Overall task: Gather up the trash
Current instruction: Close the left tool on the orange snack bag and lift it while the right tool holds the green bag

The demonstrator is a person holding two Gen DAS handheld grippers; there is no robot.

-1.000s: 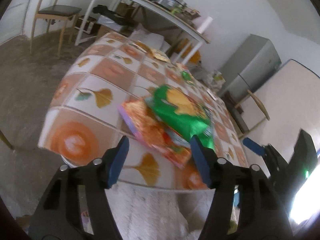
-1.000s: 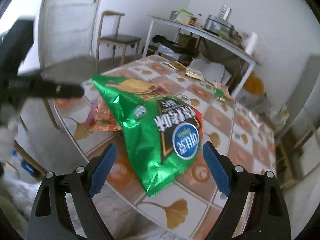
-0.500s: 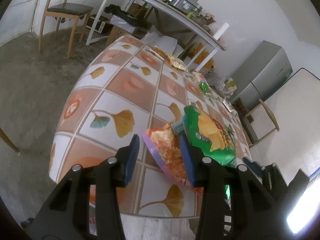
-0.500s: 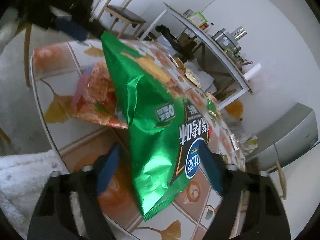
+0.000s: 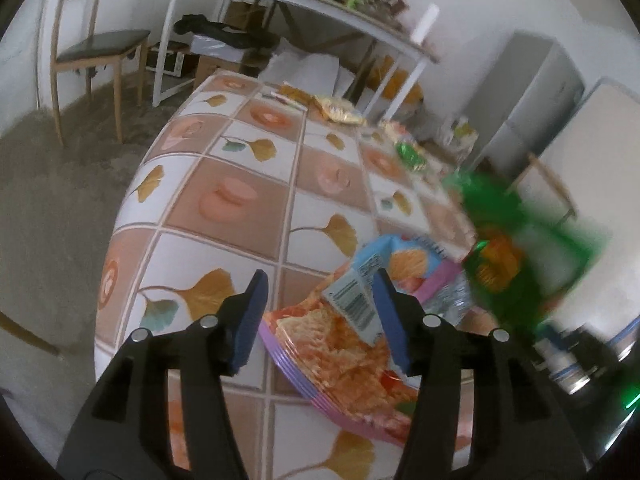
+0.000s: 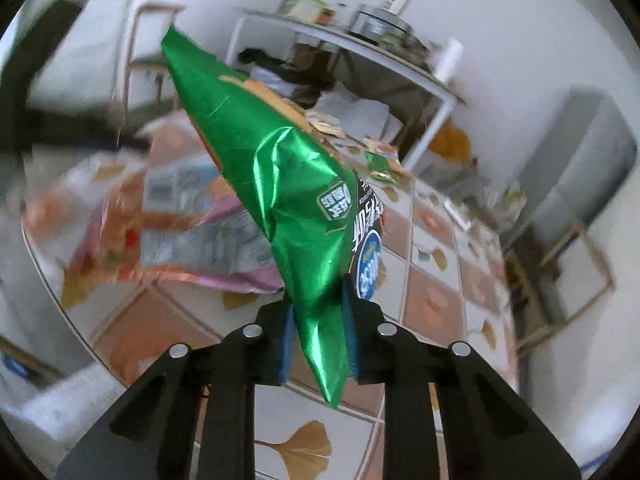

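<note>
My right gripper (image 6: 318, 340) is shut on the bottom edge of a green chip bag (image 6: 288, 184) and holds it up above the tiled table (image 6: 432, 300). The green bag shows as a blur at the right of the left wrist view (image 5: 516, 240). An orange and purple snack bag (image 5: 340, 352) lies flat on the table's near corner, also seen blurred in the right wrist view (image 6: 168, 240). My left gripper (image 5: 320, 320) is open, its fingers either side of that bag's upper end, just above it.
More wrappers lie further along the table: a yellow one (image 5: 336, 110) and a small green one (image 5: 408, 154). A wooden chair (image 5: 92, 52) stands at the left, a cluttered white side table (image 5: 304, 4) behind, a grey cabinet (image 5: 532, 92) at the right.
My right gripper has closed on the green bag and lifted it off the orange bag. My left gripper has moved closer over the orange bag and has opened wider over the last half second.
</note>
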